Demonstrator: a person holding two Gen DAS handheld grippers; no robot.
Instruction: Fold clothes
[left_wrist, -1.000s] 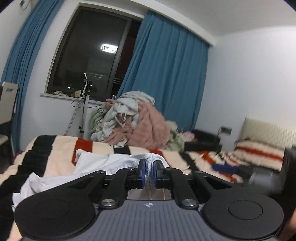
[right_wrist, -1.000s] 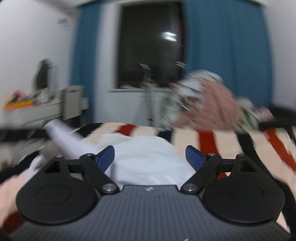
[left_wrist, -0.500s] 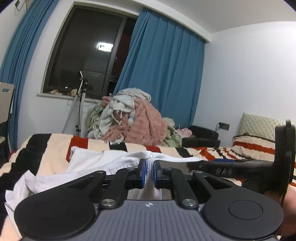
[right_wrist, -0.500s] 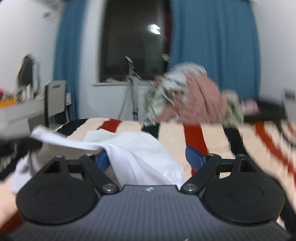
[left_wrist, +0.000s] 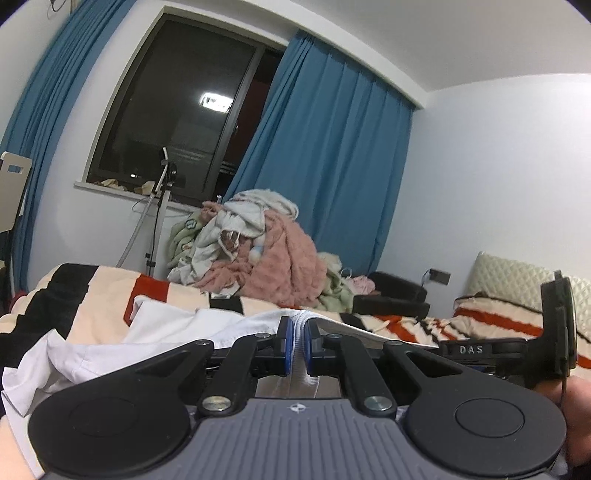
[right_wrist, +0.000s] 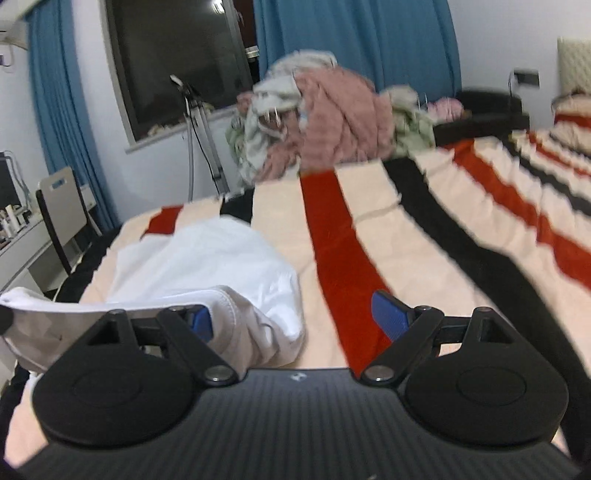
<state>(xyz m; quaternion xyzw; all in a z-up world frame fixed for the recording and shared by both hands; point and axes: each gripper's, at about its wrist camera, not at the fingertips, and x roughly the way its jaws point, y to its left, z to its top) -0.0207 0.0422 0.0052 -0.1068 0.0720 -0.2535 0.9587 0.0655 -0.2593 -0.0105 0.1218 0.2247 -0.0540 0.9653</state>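
Observation:
A white garment (left_wrist: 166, 328) lies crumpled on the striped bed. My left gripper (left_wrist: 298, 332) points level and is shut on its ribbed white edge, which sticks up between the blue pads. My right gripper (right_wrist: 291, 314) tilts down over the bed and its jaws are opening. The same garment (right_wrist: 207, 258) bunches in front of it, and a folded hem rests against its left pad (right_wrist: 201, 319). The right pad (right_wrist: 386, 314) stands apart over a red stripe. In the left wrist view the right gripper's black body (left_wrist: 554, 332) shows side-on at the right.
A red, black and cream striped blanket (right_wrist: 406, 240) covers the bed. A pile of clothes (left_wrist: 258, 251) sits at its far edge under the window. A stand (left_wrist: 159, 221) and a chair (right_wrist: 62, 206) are on the left, a pillow (left_wrist: 498, 306) on the right.
The right gripper has tipped downward, rolled and slid along the garment's edge; in the left wrist view it has come in from the right. The left gripper keeps its grip and place.

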